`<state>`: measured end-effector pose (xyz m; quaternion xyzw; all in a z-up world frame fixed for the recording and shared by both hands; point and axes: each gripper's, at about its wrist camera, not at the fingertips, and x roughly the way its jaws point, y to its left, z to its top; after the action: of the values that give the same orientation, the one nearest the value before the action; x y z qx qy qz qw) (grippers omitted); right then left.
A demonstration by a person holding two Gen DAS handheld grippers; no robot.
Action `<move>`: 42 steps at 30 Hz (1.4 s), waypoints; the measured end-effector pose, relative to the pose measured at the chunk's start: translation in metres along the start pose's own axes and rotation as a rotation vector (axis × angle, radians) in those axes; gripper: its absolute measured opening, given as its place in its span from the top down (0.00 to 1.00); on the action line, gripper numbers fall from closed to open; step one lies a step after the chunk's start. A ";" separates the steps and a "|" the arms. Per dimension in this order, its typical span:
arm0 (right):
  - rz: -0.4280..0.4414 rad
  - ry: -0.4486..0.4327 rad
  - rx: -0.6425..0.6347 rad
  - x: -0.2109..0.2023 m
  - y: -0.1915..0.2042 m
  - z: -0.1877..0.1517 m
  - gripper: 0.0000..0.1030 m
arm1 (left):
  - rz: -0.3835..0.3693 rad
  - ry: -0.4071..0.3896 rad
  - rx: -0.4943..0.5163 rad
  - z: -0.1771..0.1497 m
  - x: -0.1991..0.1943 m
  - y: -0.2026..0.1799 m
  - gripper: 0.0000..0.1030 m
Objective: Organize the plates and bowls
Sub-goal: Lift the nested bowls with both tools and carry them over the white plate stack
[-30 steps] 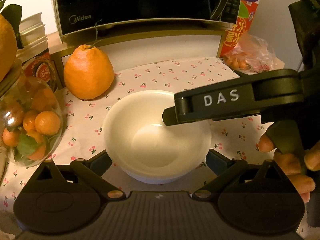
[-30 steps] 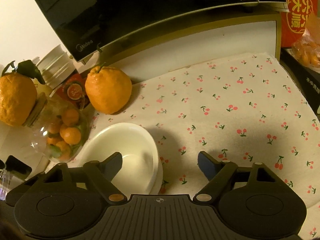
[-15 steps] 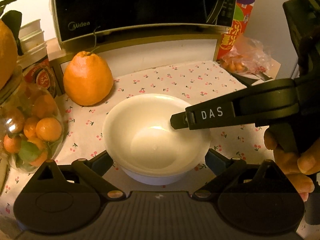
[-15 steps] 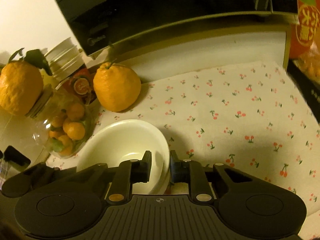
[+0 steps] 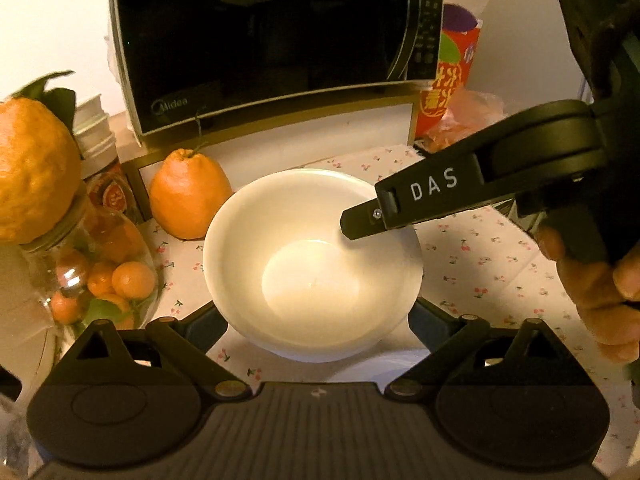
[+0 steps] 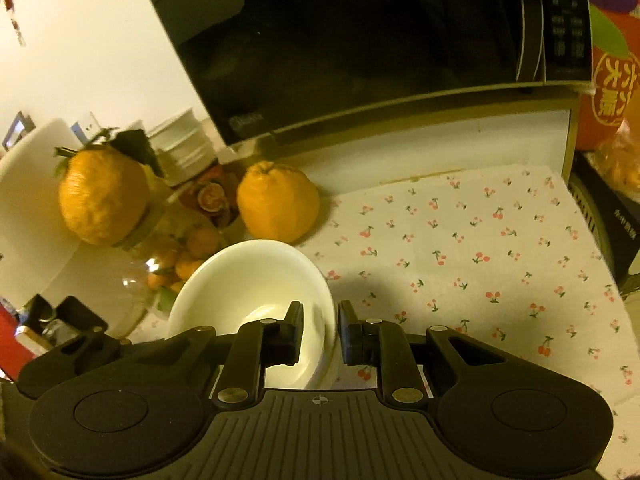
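A white bowl [image 5: 312,272] hangs just above the cherry-print cloth [image 6: 480,248]. My left gripper [image 5: 316,318] straddles it from the near side, its wide-spread fingers [image 5: 200,328] clasping the bowl's lower sides. From the right, a finger [image 5: 420,196] of my right gripper reaches over the rim. In the right wrist view the bowl [image 6: 248,280] sits low and left of centre. There my right gripper [image 6: 320,330] is shut on the bowl's right rim, one pad inside and one outside. A second pale edge shows under the rim; I cannot tell what it is.
A black microwave [image 5: 272,40] stands on a shelf behind. A big orange citrus [image 5: 188,196] lies just beyond the bowl. A glass jar of small oranges [image 5: 100,276] with another citrus [image 5: 32,168] on top stands at left. A red carton [image 5: 448,80] is at back right.
The right gripper's jaws closed on the bowl's rim. Both grippers then rose with the bowl, so the cloth and the citrus have dropped away in both views.
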<state>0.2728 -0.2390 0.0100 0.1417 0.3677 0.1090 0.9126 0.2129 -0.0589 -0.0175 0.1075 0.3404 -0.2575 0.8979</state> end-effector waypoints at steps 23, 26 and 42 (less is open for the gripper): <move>-0.012 0.035 -0.019 -0.092 0.037 -0.068 0.82 | -0.036 0.039 -0.054 -0.051 -0.076 -0.028 0.07; -0.024 0.035 -0.038 -0.093 0.039 -0.080 0.82 | -0.043 0.044 -0.056 -0.060 -0.075 -0.031 0.07; -0.067 0.048 -0.072 -0.071 0.026 -0.106 0.81 | -0.051 0.040 -0.055 -0.081 -0.051 -0.037 0.07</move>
<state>0.1457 -0.2173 -0.0094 0.0936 0.3898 0.0949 0.9112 0.1158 -0.0409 -0.0447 0.0790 0.3679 -0.2687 0.8867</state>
